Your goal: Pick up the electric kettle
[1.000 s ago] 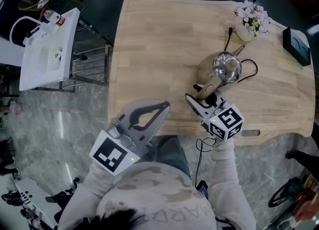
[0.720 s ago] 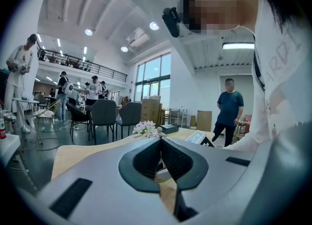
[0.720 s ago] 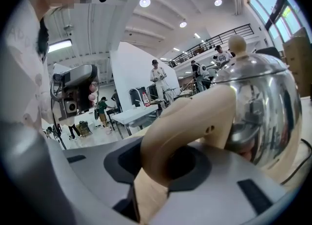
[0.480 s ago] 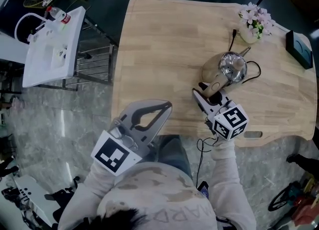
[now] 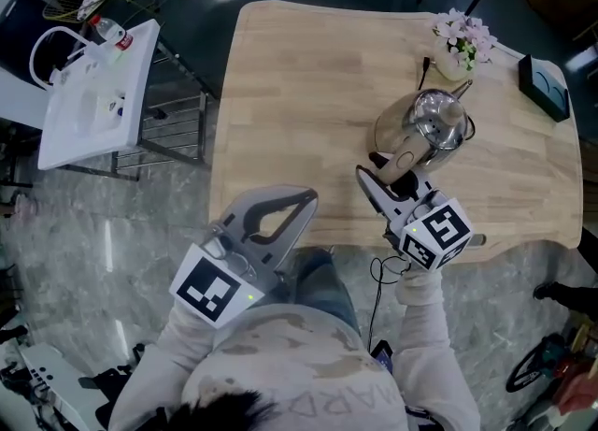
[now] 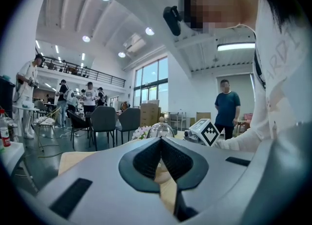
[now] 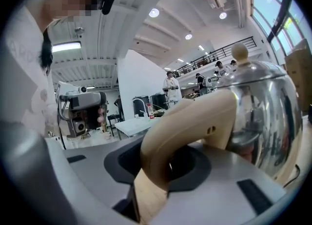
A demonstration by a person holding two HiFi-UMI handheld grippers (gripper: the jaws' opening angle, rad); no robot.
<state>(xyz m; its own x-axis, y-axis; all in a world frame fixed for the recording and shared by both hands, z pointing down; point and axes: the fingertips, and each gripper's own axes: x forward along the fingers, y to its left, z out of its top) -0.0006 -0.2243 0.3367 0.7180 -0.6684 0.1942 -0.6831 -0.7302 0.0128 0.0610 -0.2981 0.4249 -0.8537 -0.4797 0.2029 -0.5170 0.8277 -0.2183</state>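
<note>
I see the wooden counter (image 5: 299,93) fill most of the head view. The steel kettle (image 5: 425,130) sits over its right part. The shiny body (image 7: 263,112) looms close in the right gripper view, and I cannot tell whether its base touches the wood. My left tongs (image 5: 304,200) hover at the near edge of the counter, well apart from the kettle. They are clenched on nothing, with the dark pads (image 6: 146,158) meeting at the tip. My right tongs (image 5: 383,172) are clamped on the kettle's cream handle (image 7: 185,121), which arches up between the jaws. A small pot of pale flowers (image 5: 455,41) stands just behind the kettle. A dark box (image 5: 544,86) lies at the far right edge.
</note>
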